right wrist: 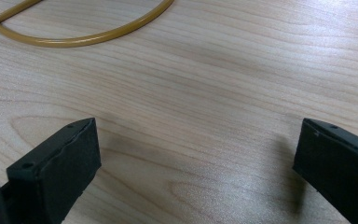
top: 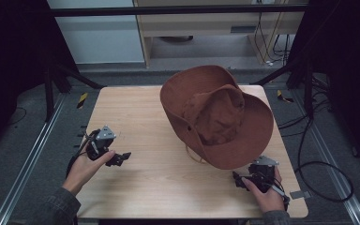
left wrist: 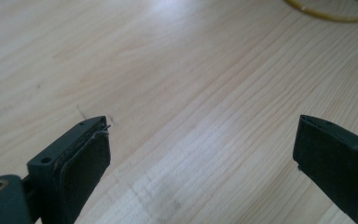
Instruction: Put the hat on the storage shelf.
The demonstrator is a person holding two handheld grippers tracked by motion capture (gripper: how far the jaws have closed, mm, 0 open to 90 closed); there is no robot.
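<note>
Pale wood grain runs across the tabletop (top: pixel 159 140), ringed by a dark floor with loose cables; from the high view a big rust-brown hat (top: pixel 218 115) sits tilted toward its far right, soft felt-like crown dented, wide floppy brim curling, a thin tan cord (top: pixel 194 157) looping out beneath its near edge. The left gripper (top: pixel 122 157) rests well apart from it, the right gripper (top: pixel 236 178) just beside the brim. I'd guess a brim that limp could fold or slip from a one-sided pinch, or the cord could snag a jaw. In the left gripper view, the left gripper (left wrist: pixel 200 154) stands wide apart over bare wood, matte black pads empty. In the right gripper view, the right gripper (right wrist: pixel 198 158) gapes too, glossy cord (right wrist: pixel 84 35) curving ahead.
</note>
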